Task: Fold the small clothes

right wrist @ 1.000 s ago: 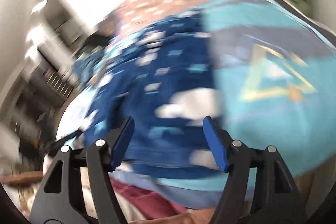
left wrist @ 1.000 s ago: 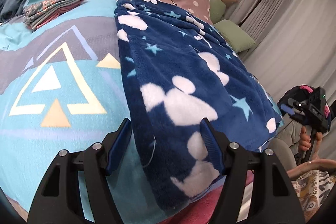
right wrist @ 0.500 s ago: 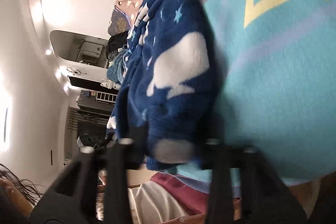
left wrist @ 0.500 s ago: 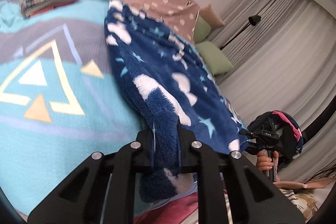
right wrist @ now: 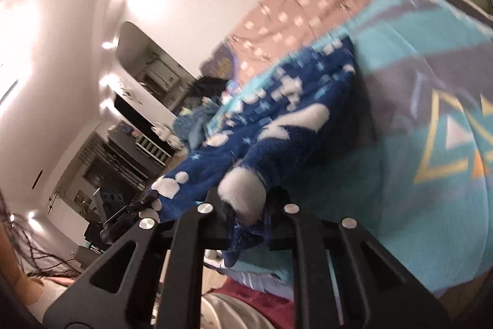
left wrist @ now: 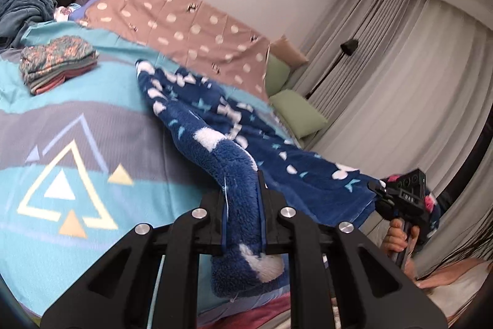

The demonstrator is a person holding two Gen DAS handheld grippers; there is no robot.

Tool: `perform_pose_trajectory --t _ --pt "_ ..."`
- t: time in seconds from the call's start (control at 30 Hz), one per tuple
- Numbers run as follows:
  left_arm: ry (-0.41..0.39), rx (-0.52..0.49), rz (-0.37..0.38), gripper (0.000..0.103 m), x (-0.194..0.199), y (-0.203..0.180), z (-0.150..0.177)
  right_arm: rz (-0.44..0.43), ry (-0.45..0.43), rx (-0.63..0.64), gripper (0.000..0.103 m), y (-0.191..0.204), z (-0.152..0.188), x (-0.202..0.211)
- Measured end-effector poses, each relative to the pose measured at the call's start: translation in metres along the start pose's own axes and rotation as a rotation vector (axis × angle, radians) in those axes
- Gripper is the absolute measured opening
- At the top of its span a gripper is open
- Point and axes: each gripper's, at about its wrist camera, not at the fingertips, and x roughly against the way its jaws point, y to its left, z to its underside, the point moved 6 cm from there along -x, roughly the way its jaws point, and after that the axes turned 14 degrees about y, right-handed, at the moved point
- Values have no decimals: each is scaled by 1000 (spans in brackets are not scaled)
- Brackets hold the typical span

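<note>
Left wrist – left tool (left wrist: pixel 243 211) clamps blue fleece (left wrist: pixel 237 171), right tool (right wrist: pixel 248 213) closing on hem.

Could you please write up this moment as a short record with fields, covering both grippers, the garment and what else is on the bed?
garment: blue fleece with white shapes and stars, near edge lifted off the bed
left gripper: shut on the fleece
right gripper: closing, fleece between its fingers
surface: bed cover, teal and grey with triangles
folded pile: far left on the bed, apart from the fleece
loose clothes: heap in the far left corner
pillows: green, by the curtain
</note>
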Motion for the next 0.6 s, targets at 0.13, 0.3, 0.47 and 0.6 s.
perform_pose_trajectory --t 0.13,0.3,0.47,0.6 --pt "-29 0 15 14 13 -9 -9 20 -80 65 10 11 -9 22" --pt "-21 -43 -42 14 6 -8 -26 44 -69 15 10 -10 -21 10" --pt "-42 -65 -24 14 -1 -9 -50 19 -91 19 10 -11 -39 8" --pt "-86 -97 -12 14 -5 -16 -74 -3 -145 33 10 -9 -65 10"
